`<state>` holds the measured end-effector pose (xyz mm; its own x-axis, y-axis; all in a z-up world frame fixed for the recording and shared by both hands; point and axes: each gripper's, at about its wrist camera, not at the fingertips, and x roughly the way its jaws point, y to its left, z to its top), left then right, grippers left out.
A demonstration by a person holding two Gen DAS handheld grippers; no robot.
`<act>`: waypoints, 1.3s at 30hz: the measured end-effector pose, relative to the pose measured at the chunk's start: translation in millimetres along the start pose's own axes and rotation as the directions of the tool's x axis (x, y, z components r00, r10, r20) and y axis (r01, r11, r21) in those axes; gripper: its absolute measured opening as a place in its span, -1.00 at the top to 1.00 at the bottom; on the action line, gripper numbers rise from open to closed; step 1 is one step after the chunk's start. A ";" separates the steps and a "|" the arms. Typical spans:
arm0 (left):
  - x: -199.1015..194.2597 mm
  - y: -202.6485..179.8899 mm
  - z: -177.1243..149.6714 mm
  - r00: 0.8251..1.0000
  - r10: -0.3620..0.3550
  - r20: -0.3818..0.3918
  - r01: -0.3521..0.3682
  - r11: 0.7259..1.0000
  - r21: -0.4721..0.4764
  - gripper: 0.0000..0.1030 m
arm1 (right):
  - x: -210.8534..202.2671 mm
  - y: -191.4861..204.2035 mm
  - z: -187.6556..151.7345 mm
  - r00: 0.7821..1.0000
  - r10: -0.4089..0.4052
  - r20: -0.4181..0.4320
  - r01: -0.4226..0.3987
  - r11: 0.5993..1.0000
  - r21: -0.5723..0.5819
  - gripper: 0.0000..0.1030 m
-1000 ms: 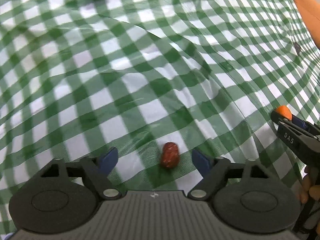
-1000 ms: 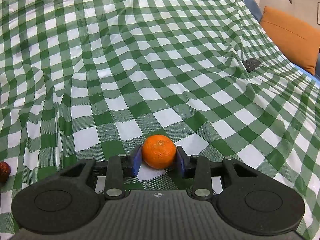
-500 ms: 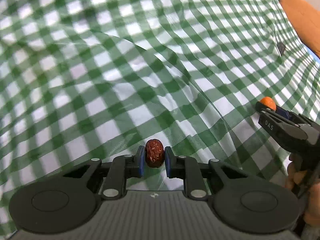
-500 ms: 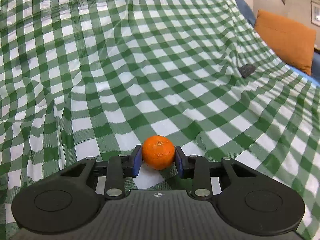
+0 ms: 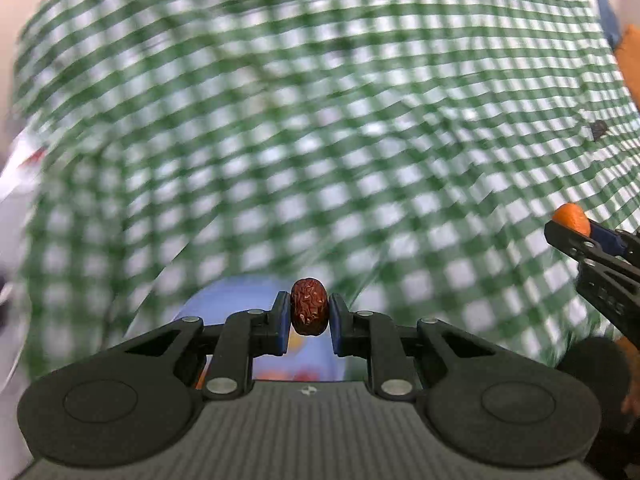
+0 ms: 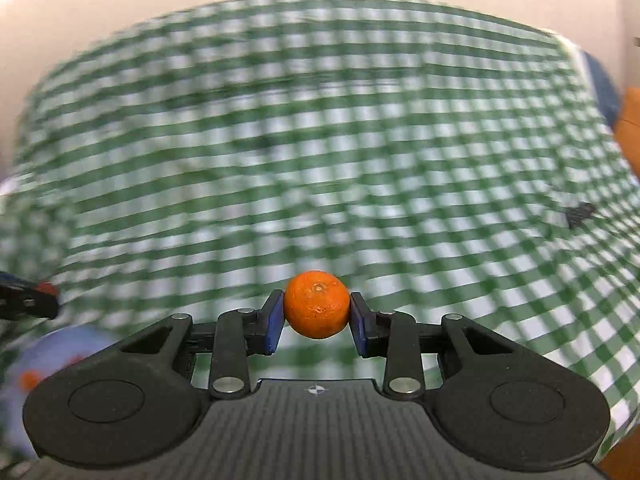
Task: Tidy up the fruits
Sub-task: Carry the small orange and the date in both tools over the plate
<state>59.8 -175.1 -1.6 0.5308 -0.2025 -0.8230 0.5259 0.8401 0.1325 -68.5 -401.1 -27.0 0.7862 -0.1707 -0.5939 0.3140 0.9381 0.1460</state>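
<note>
My left gripper is shut on a wrinkled dark red date, held up above the green-and-white checked cloth. Below it lies a blurred pale blue dish with orange and red shapes in it. My right gripper is shut on a small orange mandarin, also lifted off the cloth. In the left wrist view the right gripper shows at the right edge with the mandarin at its tip. The pale blue dish sits at the lower left of the right wrist view.
The checked cloth covers a wide soft surface, blurred by motion. A small dark object lies on it at the right. An orange cushion stands at the far right edge. A pale wall is behind.
The left gripper closed on the date and lifted it. Both grippers rose and drew back from the cloth, and the blue dish came into view.
</note>
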 end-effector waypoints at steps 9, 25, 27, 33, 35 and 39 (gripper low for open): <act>-71.0 66.8 -102.0 0.997 0.078 -0.018 -0.080 0.985 -0.151 0.58 | -83.4 130.1 -32.2 0.946 0.297 -0.132 -0.316 0.937 -0.149 0.30; -100.6 107.5 -161.7 0.998 0.056 0.015 -0.049 0.954 -0.296 0.58 | -117.5 198.7 -56.6 0.918 0.319 -0.237 -0.385 0.860 -0.333 0.31; -100.5 107.2 -161.2 0.998 0.053 0.019 -0.045 0.954 -0.296 0.58 | -117.7 198.3 -56.7 0.917 0.319 -0.239 -0.386 0.860 -0.333 0.30; -97.4 104.5 -160.4 0.999 0.049 0.012 -0.044 0.954 -0.296 0.58 | -112.8 194.6 -57.3 0.917 0.316 -0.245 -0.385 0.861 -0.331 0.30; -94.9 102.4 -159.7 0.999 0.048 0.007 -0.044 0.954 -0.295 0.58 | -111.9 193.2 -57.9 0.916 0.317 -0.248 -0.387 0.862 -0.328 0.30; -91.6 100.5 -158.8 0.999 0.046 -0.001 -0.044 0.955 -0.292 0.58 | -109.8 191.9 -58.7 0.915 0.316 -0.251 -0.387 0.864 -0.321 0.30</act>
<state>-41.5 7.8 -0.7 0.5534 -0.1630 -0.8168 0.2851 0.9585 0.0019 -125.9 -184.7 19.8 0.6849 0.2164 -0.6958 -0.2042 0.9736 0.1018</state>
